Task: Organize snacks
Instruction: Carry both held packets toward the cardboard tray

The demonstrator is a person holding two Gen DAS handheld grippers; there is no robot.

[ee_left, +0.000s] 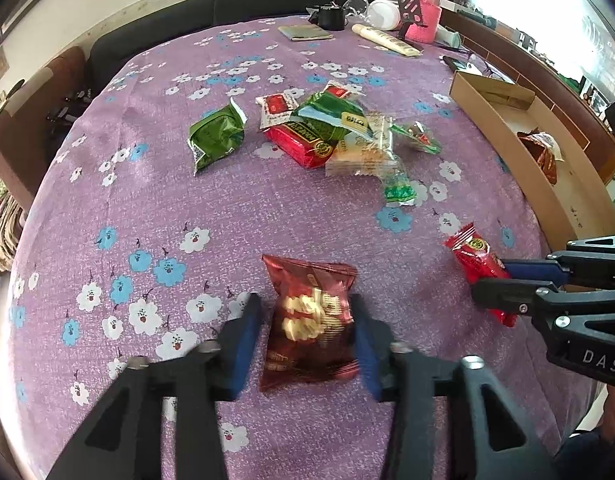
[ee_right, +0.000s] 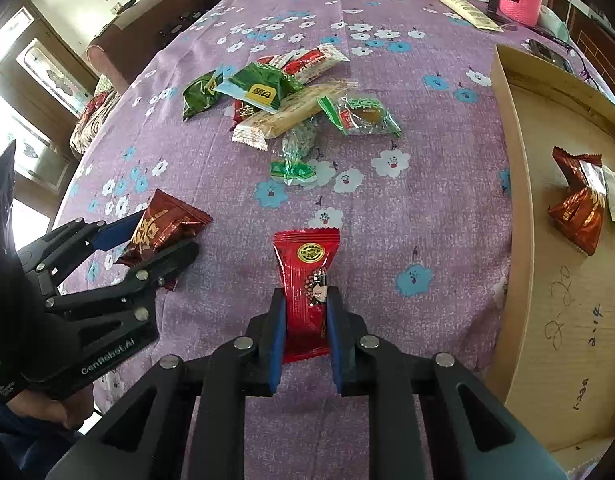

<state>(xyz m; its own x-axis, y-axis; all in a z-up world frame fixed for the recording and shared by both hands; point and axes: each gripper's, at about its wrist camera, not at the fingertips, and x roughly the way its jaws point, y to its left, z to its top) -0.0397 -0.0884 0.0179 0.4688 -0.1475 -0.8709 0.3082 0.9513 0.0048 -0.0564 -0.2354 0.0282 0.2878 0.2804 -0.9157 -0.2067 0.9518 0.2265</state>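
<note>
Purple flowered cloth covers the counter (ee_left: 267,208) on which two snack packets are gripped at once, each by a hand-held gripper. The left hand-held gripper (ee_left: 305,322) is closed partway on a dark red crisp packet (ee_left: 309,320), whose lower half is pinched between the blue pads while its crimped top projects ahead of the fingertips. The right hand-held gripper (ee_right: 305,320) is drawn in nearly to its narrowest on a slim bright red packet (ee_right: 307,276), held by its lower end with the sealed top pointing forward.

The step in hand is judged to be the carrying of both packets to the cardboard tray (ee_right: 519,184), seen to the right of the right hand-held gripper, where one brown-red packet (ee_right: 579,208) is already lying. Both grips should be kept firm yet not tightened further, since the crisp packet is air-filled and its contents could be crushed. Each packet should be lifted clear of the cloth before being moved sideways, carried over the tray's raised wall rather than against it, and let go low over bare cardboard.

The loose pile of snacks (ee_right: 279,96) ahead of both fingertips is left for later.
</note>
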